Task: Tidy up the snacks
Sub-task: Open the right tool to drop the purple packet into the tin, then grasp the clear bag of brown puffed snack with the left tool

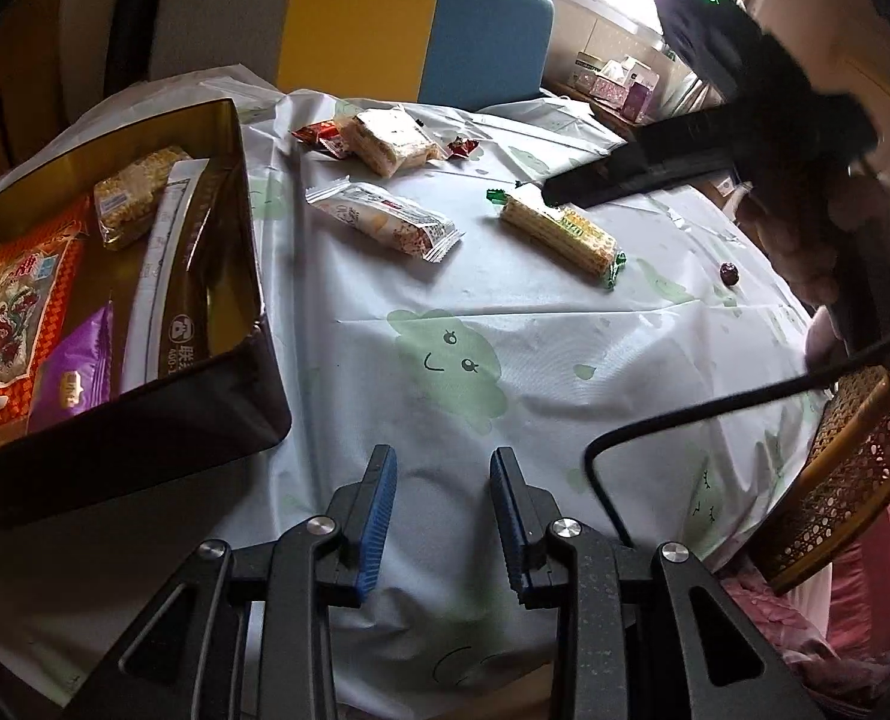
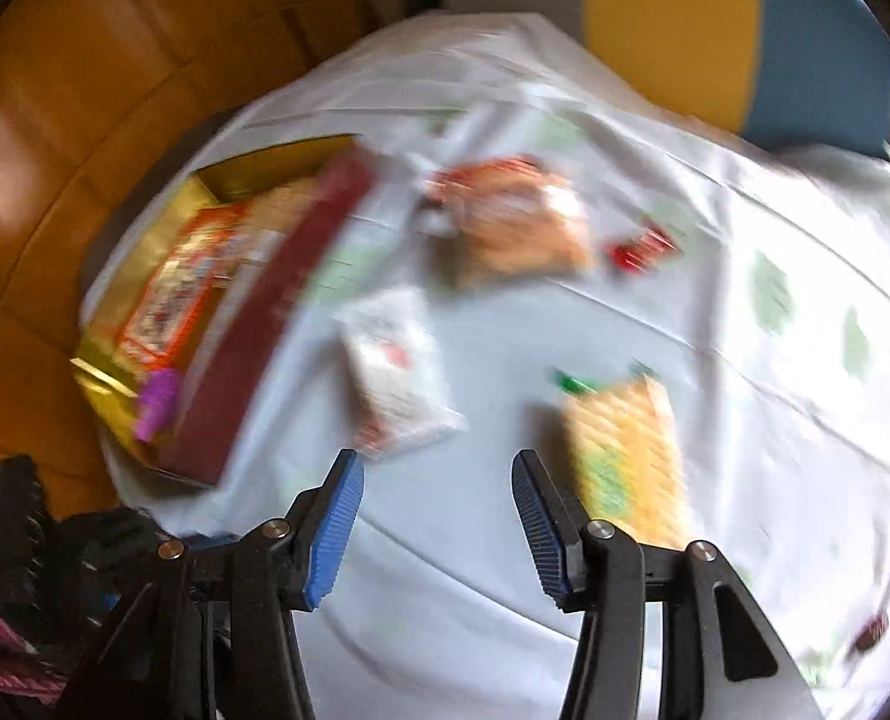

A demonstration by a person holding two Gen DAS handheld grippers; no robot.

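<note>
A dark box with gold lining (image 1: pixel 247 276) stands at the left and holds several snack packs. On the white tablecloth (image 1: pixel 445 312) lie a white wrapped biscuit pack (image 1: pixel 385 222), a yellow wafer pack with green ends (image 1: pixel 559 234), a clear pack of pale bars (image 1: pixel 391 141) and small red candies (image 1: pixel 463 147). My left gripper (image 1: pixel 443 468) is open and empty above the cloth, right of the box. My right gripper (image 2: pixel 437 474) is open and empty; its blurred view shows the white pack (image 2: pixel 394 372) ahead and the wafer pack (image 2: pixel 625 456) at its right finger. In the left view its tip (image 1: pixel 559 192) hovers at the wafer pack.
A grey, yellow and blue seat back (image 1: pixel 355 24) stands behind the table. A wicker chair back (image 1: pixel 841 468) is at the right edge. A small dark red fruit (image 1: pixel 728 273) lies on the cloth at the right. A black cable (image 1: pixel 685 414) loops over the table's right side.
</note>
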